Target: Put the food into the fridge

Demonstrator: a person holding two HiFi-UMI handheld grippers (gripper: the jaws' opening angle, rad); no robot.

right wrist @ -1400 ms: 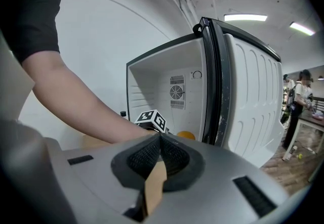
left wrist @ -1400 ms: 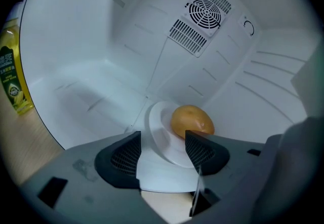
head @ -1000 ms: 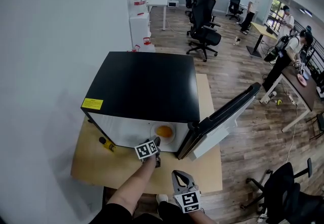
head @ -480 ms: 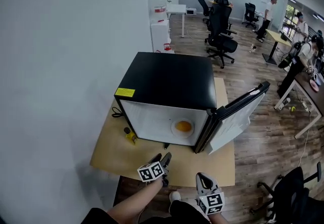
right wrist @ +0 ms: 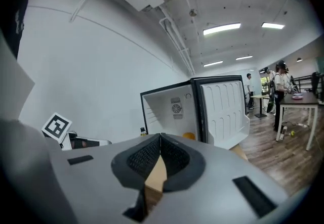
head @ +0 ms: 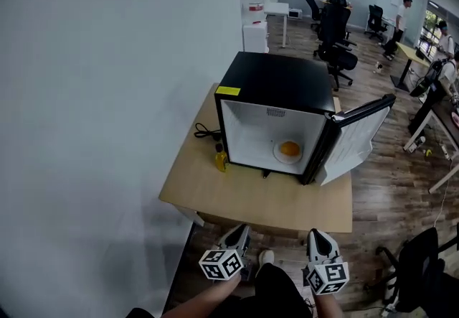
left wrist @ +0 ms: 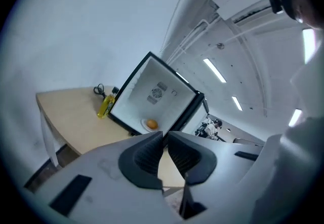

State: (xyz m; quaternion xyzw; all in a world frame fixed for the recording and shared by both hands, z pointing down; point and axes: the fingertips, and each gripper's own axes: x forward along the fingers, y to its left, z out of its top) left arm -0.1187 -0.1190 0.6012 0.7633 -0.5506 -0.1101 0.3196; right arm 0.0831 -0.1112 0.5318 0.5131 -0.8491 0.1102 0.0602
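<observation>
left gripper [left wrist: 164,134]: jaws have just been closing, now drawn nearly together w/ only a thin slit btwn the pads, nothing in it. a sec ago it reached wide open into the fridge [head: 276,80], right at the plate [head: 277,155]. now it hangs back off the near edge of the table [head: 244,198], well apart from the fridge. right gripper [right wrist: 160,137]: jaws together, also empty, beside the left one and likewise pulled back.

the orange food [head: 290,148] sits on the plate on the fridge floor, toward the right side of the cavity, w/ neither gripper near it. as far as can be told it hasn't shifted on the plate vs. the earlier frames.

door [head: 357,138] stands swung open to the right. a yellow bottle [head: 221,160] and a black cable [head: 206,130] are on the table just left of the fridge, outside it.

meaning, prob.: the placing step is done, i.e. food's in, let go, grippers clear. what looks left is shutting the door. whether the bottle counts as food to go in can't be told from here.
</observation>
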